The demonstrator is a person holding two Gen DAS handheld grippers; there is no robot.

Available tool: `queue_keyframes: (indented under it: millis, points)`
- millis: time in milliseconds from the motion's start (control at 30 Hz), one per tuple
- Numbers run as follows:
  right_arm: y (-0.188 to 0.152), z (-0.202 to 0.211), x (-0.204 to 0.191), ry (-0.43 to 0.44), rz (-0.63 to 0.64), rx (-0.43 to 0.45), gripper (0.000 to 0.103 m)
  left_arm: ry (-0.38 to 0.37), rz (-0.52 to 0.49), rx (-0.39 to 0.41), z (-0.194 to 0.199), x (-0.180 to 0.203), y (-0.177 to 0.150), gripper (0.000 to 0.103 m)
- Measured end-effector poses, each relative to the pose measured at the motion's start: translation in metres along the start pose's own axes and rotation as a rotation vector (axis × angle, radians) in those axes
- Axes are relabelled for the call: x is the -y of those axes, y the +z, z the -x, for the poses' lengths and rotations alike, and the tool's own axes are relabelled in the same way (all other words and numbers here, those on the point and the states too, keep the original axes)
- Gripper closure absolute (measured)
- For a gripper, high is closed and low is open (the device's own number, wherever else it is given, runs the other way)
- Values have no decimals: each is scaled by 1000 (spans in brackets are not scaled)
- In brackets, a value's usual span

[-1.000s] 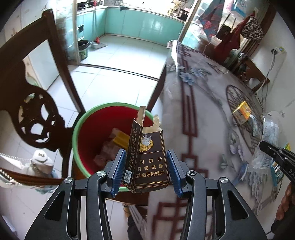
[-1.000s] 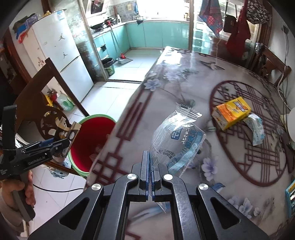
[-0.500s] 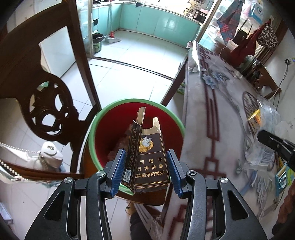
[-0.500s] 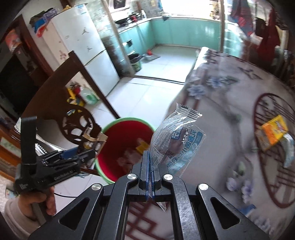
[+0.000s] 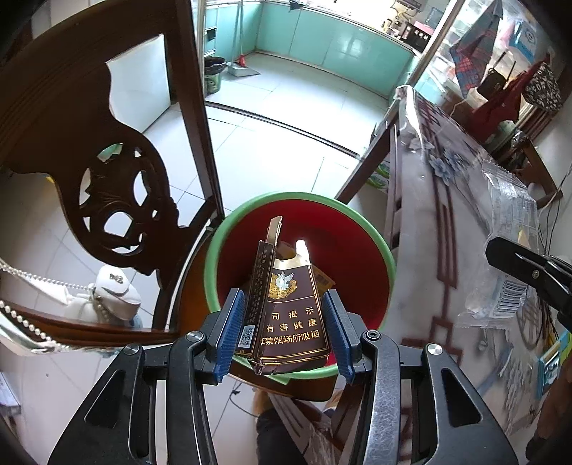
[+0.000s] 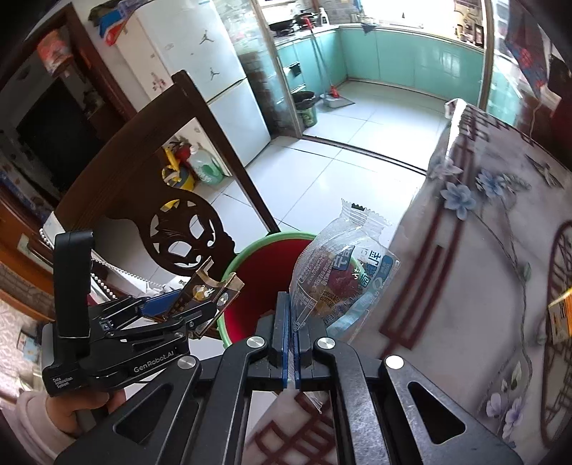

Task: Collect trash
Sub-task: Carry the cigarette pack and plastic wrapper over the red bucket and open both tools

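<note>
Left tongs (image 5: 282, 334) clamping cigarette pack (image 5: 291, 318) above bin (image 5: 304, 200); right tongs (image 6: 290, 338) (own view) pinching wrapper (image 6: 339, 275)

torn brown cigarette pack (image 5: 291, 314) upright over red bin (image 5: 357, 257) | clear crinkled wrapper (image 6: 339, 282) held upright beside bin

left wrist: close above red bin (image 5: 304, 250), looking down past chair (image 5: 107, 179) | right wrist: a bit farther, facing bin (image 6: 264, 272) from table edge (image 6: 447, 250) | shared: bin, chair, kitchen floor

Bright daylight from the far windows (image 5: 364, 14) — fisheye-warped, dark corners.
</note>
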State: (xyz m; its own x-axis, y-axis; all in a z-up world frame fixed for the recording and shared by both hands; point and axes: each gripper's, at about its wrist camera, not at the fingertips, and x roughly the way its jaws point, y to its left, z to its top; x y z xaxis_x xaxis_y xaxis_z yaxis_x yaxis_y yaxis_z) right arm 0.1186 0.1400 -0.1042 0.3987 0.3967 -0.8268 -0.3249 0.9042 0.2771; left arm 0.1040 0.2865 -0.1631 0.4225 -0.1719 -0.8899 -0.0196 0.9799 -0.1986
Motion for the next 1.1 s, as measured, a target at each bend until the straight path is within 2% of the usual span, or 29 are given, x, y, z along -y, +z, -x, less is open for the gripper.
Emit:
queue_keyframes:
  millis: [667, 733, 867, 1100]
  points:
    - [5, -6, -2, 9, 14, -4, 102, -10, 2, -1, -5, 1, 7, 59]
    - [5, -6, -3, 17, 22, -8, 102, -7, 8, 0, -5, 0, 7, 57]
    - [5, -5, -7, 24, 30, -7, 99, -8, 44, 8, -3, -5, 5, 45]
    - [2, -1, -10, 24, 43, 4, 97, 0, 47, 18, 3, -7, 2, 45]
